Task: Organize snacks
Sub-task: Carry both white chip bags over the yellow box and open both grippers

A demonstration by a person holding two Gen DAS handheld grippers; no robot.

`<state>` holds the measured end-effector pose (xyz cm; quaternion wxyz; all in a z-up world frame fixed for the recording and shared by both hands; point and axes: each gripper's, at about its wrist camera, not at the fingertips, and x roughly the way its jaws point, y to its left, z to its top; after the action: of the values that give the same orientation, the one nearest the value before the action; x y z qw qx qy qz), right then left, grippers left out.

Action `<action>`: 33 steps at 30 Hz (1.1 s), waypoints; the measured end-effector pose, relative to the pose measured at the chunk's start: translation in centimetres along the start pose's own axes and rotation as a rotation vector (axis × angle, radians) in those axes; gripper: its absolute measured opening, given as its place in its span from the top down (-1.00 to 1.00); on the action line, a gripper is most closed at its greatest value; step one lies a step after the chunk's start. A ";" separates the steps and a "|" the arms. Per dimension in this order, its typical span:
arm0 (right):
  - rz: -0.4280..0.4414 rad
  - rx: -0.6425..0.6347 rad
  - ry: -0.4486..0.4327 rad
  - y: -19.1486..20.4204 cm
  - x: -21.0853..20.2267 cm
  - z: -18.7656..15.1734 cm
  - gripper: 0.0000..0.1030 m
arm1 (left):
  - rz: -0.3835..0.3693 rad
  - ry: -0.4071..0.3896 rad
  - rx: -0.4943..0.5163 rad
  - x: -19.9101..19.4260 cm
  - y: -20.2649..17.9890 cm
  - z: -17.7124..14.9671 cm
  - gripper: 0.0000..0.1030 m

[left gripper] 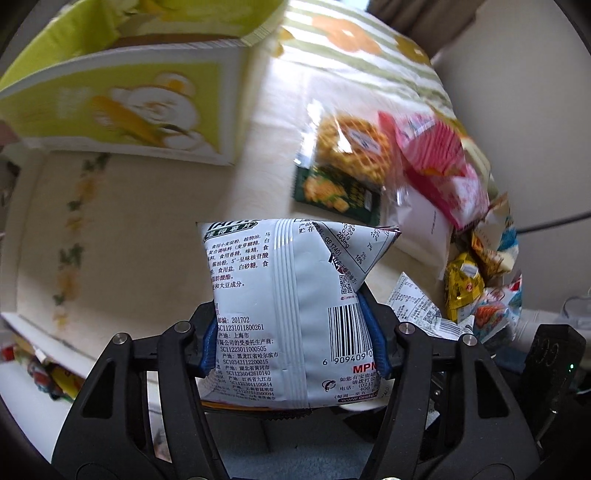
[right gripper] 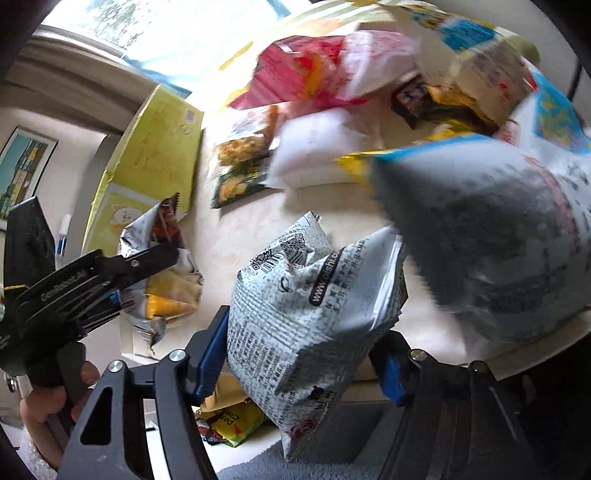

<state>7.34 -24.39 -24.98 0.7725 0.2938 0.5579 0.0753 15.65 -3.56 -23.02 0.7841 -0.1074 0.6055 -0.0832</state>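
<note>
Framed picture [right gripper: 23, 173] on wall, window [right gripper: 147, 26], patterned tablecloth [left gripper: 122, 236].

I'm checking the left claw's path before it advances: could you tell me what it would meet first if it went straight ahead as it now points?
Probably the dark green cracker packet lying on the cream tabletop, beyond the white crisp bag that the left claw grips; depth is unclear.

Bare tabletop [left gripper: 147, 229] between the green box [left gripper: 122, 107] and the snack pile [left gripper: 424, 177] (pretty cramped) is passable.
</note>
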 end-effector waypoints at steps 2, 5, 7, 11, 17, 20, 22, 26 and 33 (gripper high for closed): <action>0.015 -0.029 -0.001 0.9 0.0 0.3 -0.18 | 0.006 -0.027 -0.022 -1.4 0.7 0.1 -0.14; 0.029 -0.084 -0.020 2.9 -0.2 1.3 -0.16 | 0.006 -0.071 -0.055 -3.3 1.9 0.3 -0.14; 0.038 -0.119 -0.039 4.2 -0.5 2.3 -0.15 | 0.005 -0.101 -0.072 -4.7 2.7 0.6 -0.14; 0.057 -0.187 -0.075 7.1 -1.2 4.4 -0.14 | 0.004 -0.165 -0.092 -7.0 3.6 2.1 -0.14; 0.083 -0.265 -0.130 11.5 -2.4 8.0 -0.14 | 0.006 -0.263 -0.097 -10.7 5.7 5.9 -0.14; 0.094 -0.294 -0.153 13.9 -2.8 10.1 -0.14 | 0.007 -0.296 -0.092 -12.3 7.0 8.5 -0.14; 0.092 -0.320 -0.170 15.9 -2.7 11.7 -0.14 | 0.008 -0.311 -0.088 -12.9 7.9 10.3 -0.14; 0.105 -0.346 -0.180 19.5 -1.7 14.3 -0.14 | 0.005 -0.328 -0.092 -13.6 10.4 14.7 -0.14; 0.090 -0.394 -0.158 25.6 3.1 17.9 -0.14 | 0.031 -0.305 -0.067 -12.0 14.7 22.2 -0.14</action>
<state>30.10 -8.72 -10.06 0.8522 0.1668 0.4563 0.1942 34.14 15.18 -10.38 0.8642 -0.1353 0.4835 -0.0335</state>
